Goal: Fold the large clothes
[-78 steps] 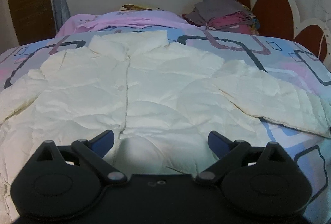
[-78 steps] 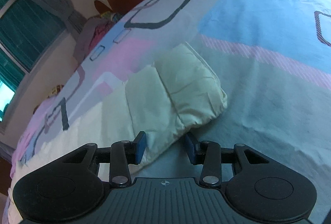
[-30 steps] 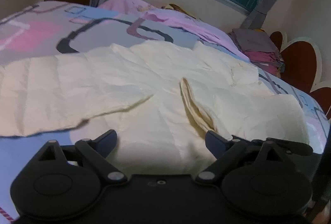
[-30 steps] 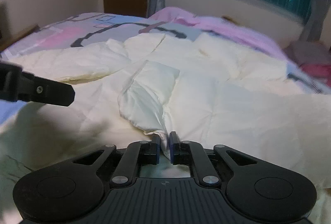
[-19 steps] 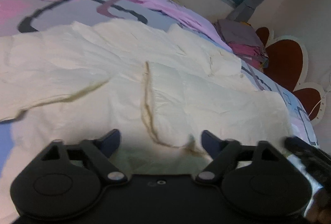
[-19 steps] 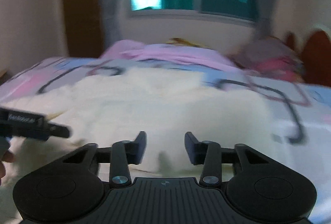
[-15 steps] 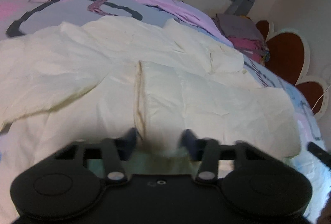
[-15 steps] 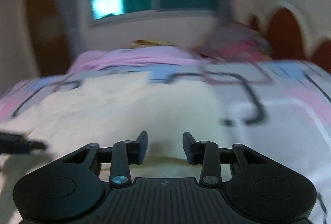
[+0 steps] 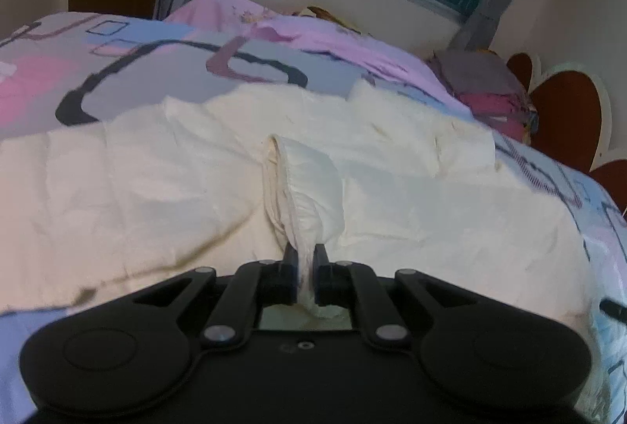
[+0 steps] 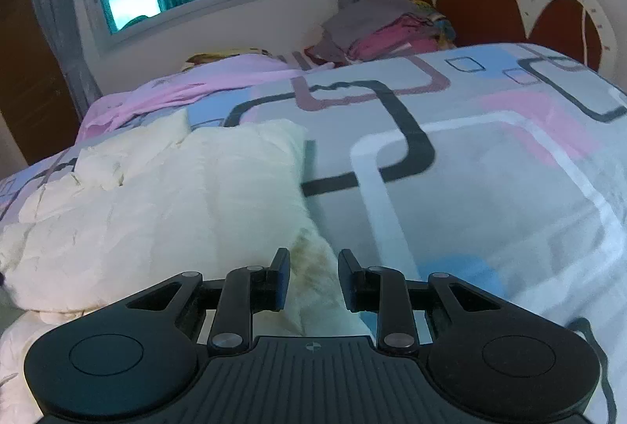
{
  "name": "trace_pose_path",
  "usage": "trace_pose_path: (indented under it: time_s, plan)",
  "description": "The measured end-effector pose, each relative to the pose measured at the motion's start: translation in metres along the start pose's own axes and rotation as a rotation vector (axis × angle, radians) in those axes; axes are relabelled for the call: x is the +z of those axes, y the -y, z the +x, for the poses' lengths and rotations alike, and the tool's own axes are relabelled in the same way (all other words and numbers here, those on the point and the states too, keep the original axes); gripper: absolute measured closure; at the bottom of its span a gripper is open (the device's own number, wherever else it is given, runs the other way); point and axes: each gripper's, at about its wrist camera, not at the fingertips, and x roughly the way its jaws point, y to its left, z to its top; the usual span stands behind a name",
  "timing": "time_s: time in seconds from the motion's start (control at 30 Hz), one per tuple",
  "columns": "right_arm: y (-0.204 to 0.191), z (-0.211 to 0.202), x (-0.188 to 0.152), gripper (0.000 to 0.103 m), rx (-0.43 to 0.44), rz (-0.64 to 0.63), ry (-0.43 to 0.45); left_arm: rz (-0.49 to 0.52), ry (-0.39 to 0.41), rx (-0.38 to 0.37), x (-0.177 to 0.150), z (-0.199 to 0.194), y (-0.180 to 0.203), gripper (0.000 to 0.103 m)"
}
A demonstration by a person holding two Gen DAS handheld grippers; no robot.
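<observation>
My left gripper (image 9: 305, 259) pinches a raised cuff fold of the jacket (image 9: 411, 204), pointing at 12 o'clock. My right gripper (image 10: 313, 269) hovers low, fingers narrowly parted, over the jacket's edge on the bed (image 10: 490, 169).

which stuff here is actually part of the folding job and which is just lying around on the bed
Part of the job:
- cream padded jacket, spread on the bed
- left gripper, shut on a pinch of the jacket
- right gripper, open at the jacket's edge

Just lying about:
- pile of grey and pink clothes by the headboard
- pink blanket
- patterned bedsheet
</observation>
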Motion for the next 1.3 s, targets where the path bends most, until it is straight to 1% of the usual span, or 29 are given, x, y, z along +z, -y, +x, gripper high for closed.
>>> trace_pose_path:
  time_s: [0.03, 0.07, 0.1, 0.13, 0.17, 0.2, 0.23, 0.3, 0.33, 0.37, 0.4, 0.43, 0.47, 0.5, 0.57, 0.63, 0.73, 0.8, 0.83, 0.9, 0.97, 1.03, 1.13, 1.2, 1.23, 1.27, 1.3]
  plan:
    - [-0.001, 0.003, 0.0, 0.08, 0.008, -0.007, 0.005, -0.003, -0.001, 0.0, -0.002, 0.0, 0.001, 0.096]
    - [-0.004, 0.007, 0.001, 0.086, 0.015, -0.018, 0.008, -0.003, 0.001, 0.002, -0.004, 0.0, 0.002, 0.096]
    - [-0.006, 0.013, 0.003, 0.088, 0.017, -0.036, 0.008, 0.0, 0.0, 0.005, -0.005, 0.0, 0.003, 0.096]
    - [-0.007, 0.021, 0.002, 0.089, 0.01, -0.051, -0.002, 0.002, -0.001, 0.008, -0.006, 0.0, 0.003, 0.096]
    - [-0.006, 0.031, 0.0, 0.09, -0.016, -0.066, -0.028, 0.003, 0.0, 0.009, -0.006, 0.0, 0.002, 0.096]
    - [-0.004, 0.043, -0.002, 0.09, -0.046, -0.069, -0.074, 0.0, -0.001, 0.008, -0.006, 0.001, 0.001, 0.096]
    - [0.001, 0.053, -0.003, 0.09, -0.04, -0.054, -0.122, -0.001, -0.006, 0.004, -0.006, 0.002, -0.001, 0.096]
    - [0.007, 0.05, -0.001, 0.09, -0.019, -0.031, -0.116, 0.011, -0.016, 0.003, -0.006, 0.004, -0.002, 0.096]
    - [0.008, 0.044, 0.002, 0.09, -0.021, -0.025, -0.095, 0.026, -0.016, 0.0, -0.005, 0.002, -0.001, 0.092]
    - [0.011, 0.036, 0.005, 0.09, -0.021, -0.016, -0.068, 0.034, -0.015, 0.01, -0.004, -0.001, -0.001, 0.086]
    - [0.013, 0.029, 0.01, 0.089, -0.015, -0.006, -0.037, 0.038, -0.003, 0.037, -0.003, -0.006, -0.002, 0.072]
    - [0.014, 0.023, 0.015, 0.089, -0.007, -0.003, -0.011, 0.045, 0.035, 0.077, -0.002, -0.014, -0.003, 0.059]
    - [0.013, 0.02, 0.021, 0.089, 0.001, -0.005, 0.014, 0.053, 0.078, 0.096, 0.0, -0.021, -0.004, 0.057]
    - [0.011, 0.02, 0.029, 0.089, 0.017, -0.012, 0.036, 0.056, 0.104, 0.095, 0.005, -0.025, -0.005, 0.057]
    - [0.003, 0.029, 0.047, 0.089, 0.034, -0.035, 0.042, 0.064, 0.106, 0.06, 0.017, -0.02, 0.0, 0.057]
    - [-0.008, 0.044, 0.064, 0.089, 0.054, -0.064, 0.048, 0.114, 0.106, 0.044, 0.028, -0.008, 0.016, 0.058]
    - [-0.025, 0.079, 0.083, 0.089, 0.089, -0.098, 0.018, 0.181, 0.082, 0.03, 0.04, 0.02, 0.038, 0.058]
    - [-0.029, 0.102, 0.087, 0.089, 0.114, -0.108, -0.02, 0.201, 0.051, 0.046, 0.042, 0.04, 0.043, 0.058]
    - [-0.028, 0.113, 0.087, 0.089, 0.109, -0.119, -0.039, 0.213, 0.045, 0.057, 0.041, 0.046, 0.045, 0.058]
    - [-0.021, 0.136, 0.083, 0.09, 0.05, -0.138, -0.077, 0.229, 0.026, 0.092, 0.035, 0.057, 0.04, 0.057]
    - [-0.002, 0.152, 0.078, 0.09, 0.017, -0.094, -0.106, 0.21, 0.015, 0.111, 0.027, 0.063, 0.028, 0.055]
    - [0.012, 0.156, 0.071, 0.09, 0.034, -0.075, -0.112, 0.198, 0.028, 0.08, 0.021, 0.063, 0.019, 0.055]
    - [0.015, 0.155, 0.07, 0.089, 0.041, -0.101, -0.109, 0.219, 0.029, 0.09, 0.02, 0.064, 0.022, 0.055]
    - [0.014, 0.152, 0.075, 0.089, 0.029, -0.098, -0.115, 0.21, 0.022, 0.097, 0.024, 0.062, 0.025, 0.056]
    - [0.012, 0.144, 0.078, 0.089, 0.016, -0.096, -0.098, 0.206, 0.02, 0.109, 0.026, 0.058, 0.028, 0.054]
    - [0.008, 0.133, 0.082, 0.089, 0.016, -0.103, -0.067, 0.209, 0.035, 0.118, 0.028, 0.052, 0.032, 0.052]
    - [0.004, 0.122, 0.083, 0.089, 0.023, -0.109, -0.046, 0.214, 0.064, 0.112, 0.03, 0.042, 0.038, 0.049]
